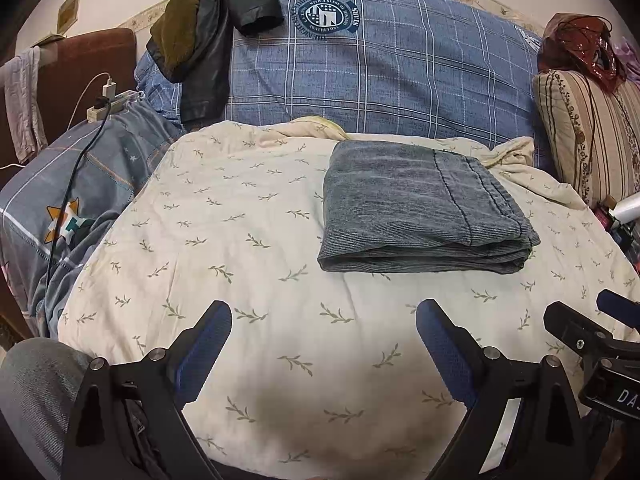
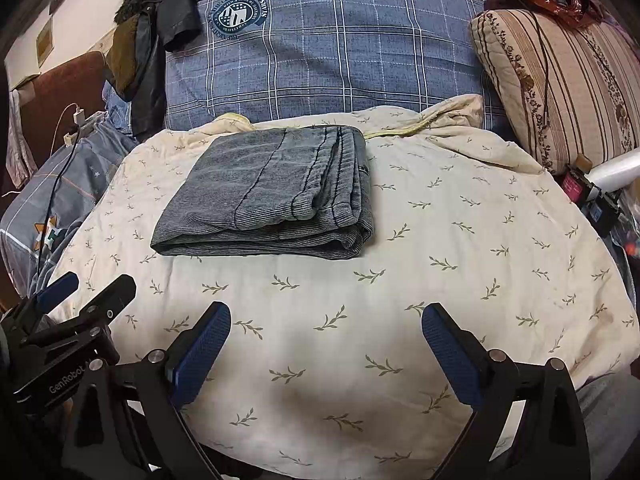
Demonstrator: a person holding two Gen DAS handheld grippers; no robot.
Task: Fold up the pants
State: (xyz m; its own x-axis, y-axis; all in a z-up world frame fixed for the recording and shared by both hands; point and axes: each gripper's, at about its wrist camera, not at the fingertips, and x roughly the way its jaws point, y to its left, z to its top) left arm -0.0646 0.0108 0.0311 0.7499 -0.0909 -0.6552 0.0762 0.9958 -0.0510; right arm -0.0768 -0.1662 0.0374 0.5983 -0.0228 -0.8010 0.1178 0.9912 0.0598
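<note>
- The left tool (image 1: pixel 324 320) hovers with jaws spread wide and nothing between them, over a cream leaf-print quilt (image 1: pixel 248 264).
- The right tool (image 2: pixel 326 322) is likewise spread wide and holds nothing.
- The folded grey-blue pants (image 2: pixel 272 196) lie flat on the quilt, at 11 o'clock from the right tool and 1 o'clock from the left, well apart from both.
- Beyond them sits a blue plaid pillow (image 2: pixel 340 52).

Both grippers are showing black angular frames with silver round screws: left gripper (image 1: pixel 324 320) and right gripper (image 2: pixel 326 322) are wearing textured blue pads (image 2: pixel 202 350), white "GenRobot" lettering (image 2: pixel 66 380) marking one body.
</note>
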